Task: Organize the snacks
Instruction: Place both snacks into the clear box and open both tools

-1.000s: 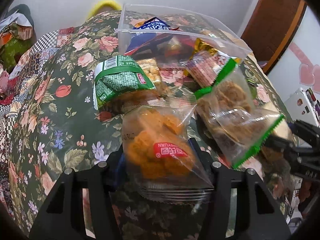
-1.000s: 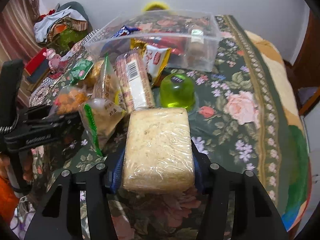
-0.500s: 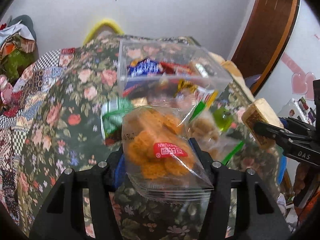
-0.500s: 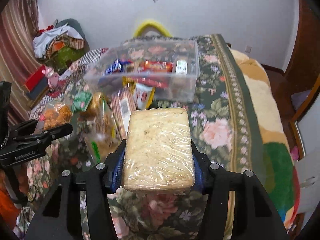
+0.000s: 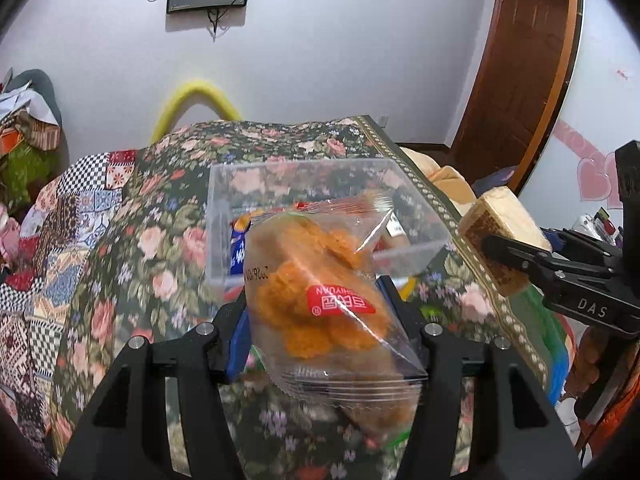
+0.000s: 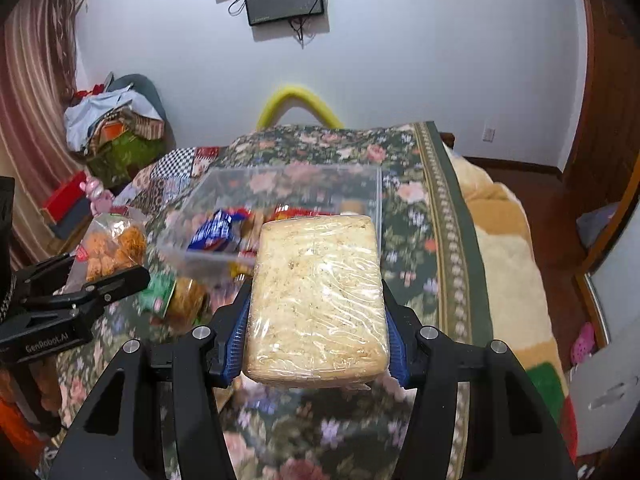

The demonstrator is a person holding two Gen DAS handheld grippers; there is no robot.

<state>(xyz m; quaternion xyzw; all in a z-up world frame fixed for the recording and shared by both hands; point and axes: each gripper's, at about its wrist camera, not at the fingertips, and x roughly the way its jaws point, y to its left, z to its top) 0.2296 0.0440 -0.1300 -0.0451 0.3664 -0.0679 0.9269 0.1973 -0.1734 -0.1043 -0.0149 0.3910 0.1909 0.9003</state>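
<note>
Left gripper point(image 5: 316, 312): raised above the flowered bedspread point(image 5: 132, 248), pointing toward the clear box point(image 5: 224, 216); jaws clamped on one clear bag of orange snacks point(image 5: 320, 300), red label upside down. The bag's front end overlaps the box's near wall in the left wrist view; whether it is above the opening or short of it cannot be told. From the right wrist view the same gripper point(image 6: 100, 276) stands to the left of the box, bag point(image 6: 112, 244) held off the bed.

Right gripper point(image 6: 316, 316): also lifted, level, aimed at the box point(image 6: 280, 192); jaws pressed on both long sides of one wrapped pale cake block point(image 6: 316, 292). In the left wrist view this gripper point(image 5: 516, 256) comes in from the right, block point(image 5: 500, 236) held beside the box's right wall and apart from it.

Count:
- Grippers: two, each holding one item.
- Clear box: one, open-topped, on the bed. Inside, one blue packet point(image 6: 214, 232) and some red wrappers point(image 6: 296, 213); exact number hidden.
- Loose on the bedspread in front of the box: one green packet point(image 6: 160, 296), blurred, with a brownish packet just beside it.

Edges and room: the box's rim is open all round. Bare bedspread lies to its right up to the patterned border point(image 6: 448, 216), beyond which a cream blanket point(image 6: 504, 240) drops away. Left of the bed, a heap of clothes point(image 6: 112, 120) by the wall.
</note>
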